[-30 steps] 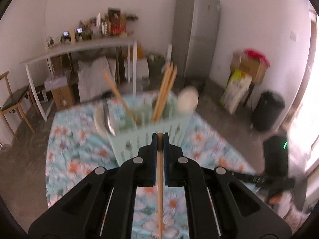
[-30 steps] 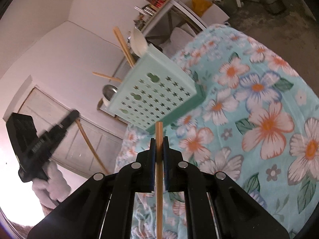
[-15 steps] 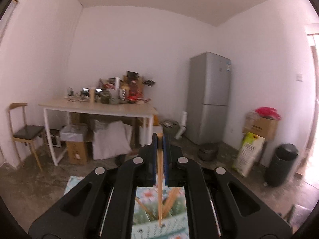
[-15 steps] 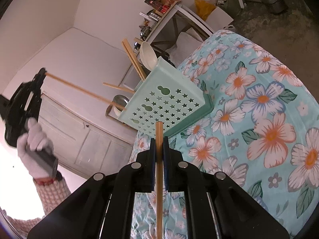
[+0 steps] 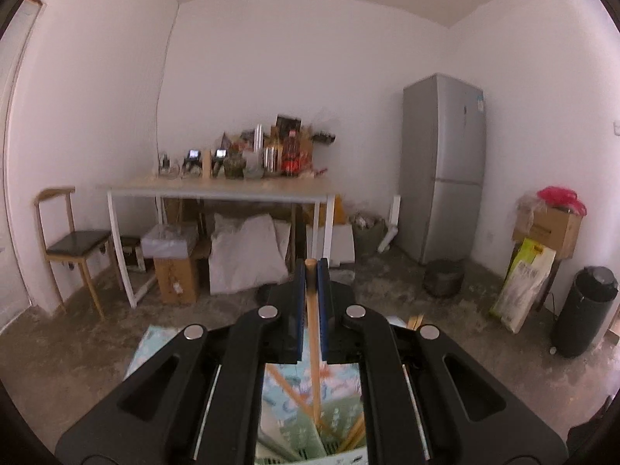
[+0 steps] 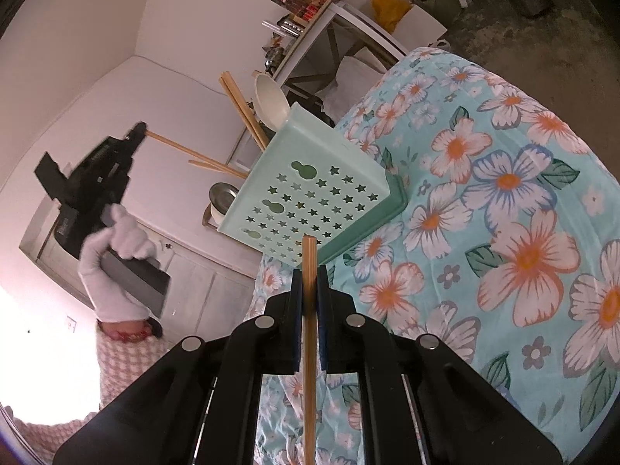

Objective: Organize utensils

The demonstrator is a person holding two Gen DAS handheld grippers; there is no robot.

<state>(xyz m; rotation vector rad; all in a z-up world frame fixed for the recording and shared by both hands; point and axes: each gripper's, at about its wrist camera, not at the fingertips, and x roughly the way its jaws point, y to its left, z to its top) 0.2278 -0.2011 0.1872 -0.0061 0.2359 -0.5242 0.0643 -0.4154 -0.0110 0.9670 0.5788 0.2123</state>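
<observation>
Both jaws nearly closed: left gripper [image 5: 311, 310] and right gripper [image 6: 309, 298] each pinching chopstick [image 6: 309, 348]. I judge it light, stiff, slippery; grip near end.

— What sort of place is this?
— A plain room in a home, used as a kitchen and for storage.
— What shows it?
— A grey fridge [image 5: 443, 166] stands against the white wall, with a cooking pot [image 5: 443, 277] on the bare concrete floor beside it. A white table [image 5: 217, 190] is crowded with bottles and jars, with sacks and cardboard boxes [image 5: 176, 279] stowed beneath, a wooden chair [image 5: 68, 240] beside it, and a flowered tablecloth [image 6: 503, 193] nearby.
</observation>
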